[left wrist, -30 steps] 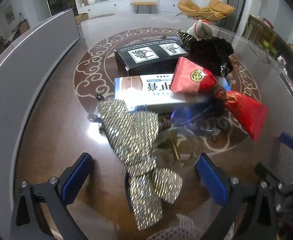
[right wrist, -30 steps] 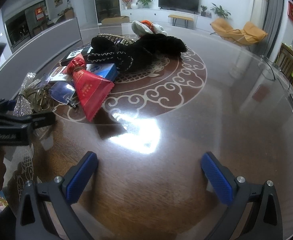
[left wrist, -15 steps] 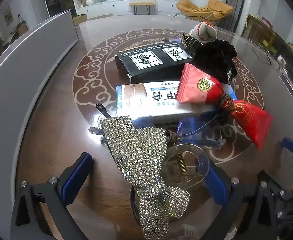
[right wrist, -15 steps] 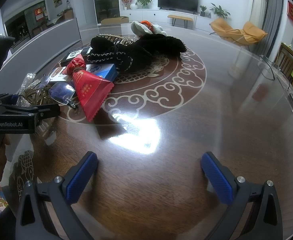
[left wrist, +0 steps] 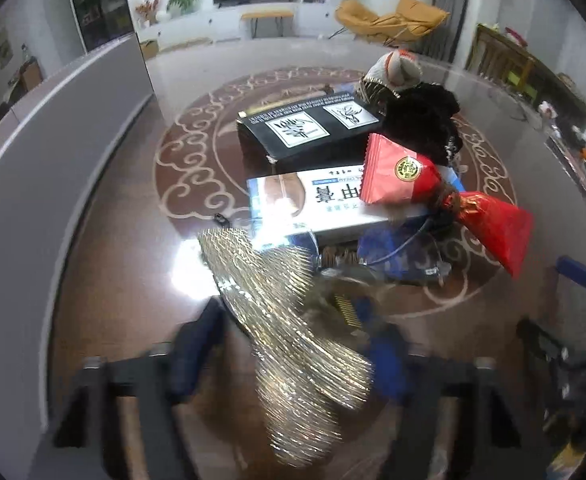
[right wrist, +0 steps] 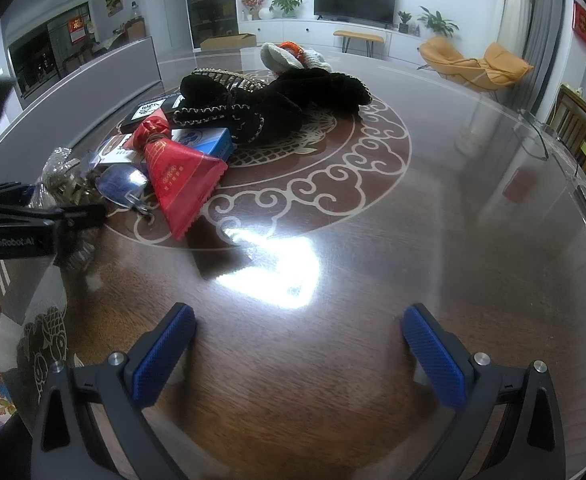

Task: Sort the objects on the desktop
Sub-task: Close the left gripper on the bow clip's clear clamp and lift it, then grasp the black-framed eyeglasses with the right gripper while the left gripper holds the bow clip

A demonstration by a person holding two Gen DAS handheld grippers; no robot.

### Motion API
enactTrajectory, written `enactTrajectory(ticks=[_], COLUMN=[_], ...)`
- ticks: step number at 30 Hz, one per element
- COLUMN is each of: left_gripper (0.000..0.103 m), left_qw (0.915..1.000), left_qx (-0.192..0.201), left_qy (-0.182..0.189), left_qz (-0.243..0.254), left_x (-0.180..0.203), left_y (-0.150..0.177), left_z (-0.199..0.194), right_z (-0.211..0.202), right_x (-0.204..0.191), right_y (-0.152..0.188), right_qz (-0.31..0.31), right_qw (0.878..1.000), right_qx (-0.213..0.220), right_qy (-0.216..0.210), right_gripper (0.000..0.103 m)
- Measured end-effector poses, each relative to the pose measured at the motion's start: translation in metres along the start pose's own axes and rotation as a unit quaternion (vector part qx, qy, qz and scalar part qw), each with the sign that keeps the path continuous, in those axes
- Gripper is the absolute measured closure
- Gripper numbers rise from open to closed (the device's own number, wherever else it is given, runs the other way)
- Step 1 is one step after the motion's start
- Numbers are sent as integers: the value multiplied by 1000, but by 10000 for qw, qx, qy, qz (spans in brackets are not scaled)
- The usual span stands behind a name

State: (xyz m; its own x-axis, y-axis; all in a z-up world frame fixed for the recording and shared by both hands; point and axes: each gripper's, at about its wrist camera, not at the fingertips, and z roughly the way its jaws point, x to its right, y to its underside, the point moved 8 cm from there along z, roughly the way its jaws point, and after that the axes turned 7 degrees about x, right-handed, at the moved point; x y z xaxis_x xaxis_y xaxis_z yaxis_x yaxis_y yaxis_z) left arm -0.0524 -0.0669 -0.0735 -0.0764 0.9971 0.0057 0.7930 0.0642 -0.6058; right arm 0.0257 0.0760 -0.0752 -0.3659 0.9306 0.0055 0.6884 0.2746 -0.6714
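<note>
The rhinestone bow lies at the near edge of the pile on the table; the left gripper is closing around its middle knot, the firmest hold on something light, floppy and snag-prone. In the right view, the right gripper hangs wide open over bare wood.

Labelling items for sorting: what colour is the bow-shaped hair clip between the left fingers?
Glittery silver-gold rhinestone mesh; the bow-shaped hair clip shows best in the left wrist view.

"GenRobot.AI" printed on left claw body; box lettering unreadable.
</note>
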Motion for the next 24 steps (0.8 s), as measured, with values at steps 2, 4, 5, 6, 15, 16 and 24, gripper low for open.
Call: enactTrajectory(ticks=[2,4,5,6,15,16,24], left_gripper=[47,47,47,48,51,51,51], left_qw=[9999,9997,9996,9994,9989,9989,9989], left_qx=[56,119,144,162,278,296,274], left_qy=[105,174,191,208,345,339,380], left_qz=[-20,86,148,208,135,141,85], left_x=[-6,-12,-14,-16,-33,-32,-36], left_y=[4,11,16,20,53,56,67], left_z=[-5,-11,-13,-15,-38,-39,-43], right_z=[0,0,0,-1,-17,-20,-6], right_x=[0,0,0,1,-26,-35,-92], right_y=[0,0,0,1,-27,-38,-93], right_qz=[0,3,11,19,-271,-447,-1456], right_qw=[10000,10000,10000,10000,9980,9968,9828], right_qx=[0,2,3,5,84,171,282], right_qy=[-1,3,10,16,-570,-636,-1102], right_gripper=[0,0,0,0,0,0,1])
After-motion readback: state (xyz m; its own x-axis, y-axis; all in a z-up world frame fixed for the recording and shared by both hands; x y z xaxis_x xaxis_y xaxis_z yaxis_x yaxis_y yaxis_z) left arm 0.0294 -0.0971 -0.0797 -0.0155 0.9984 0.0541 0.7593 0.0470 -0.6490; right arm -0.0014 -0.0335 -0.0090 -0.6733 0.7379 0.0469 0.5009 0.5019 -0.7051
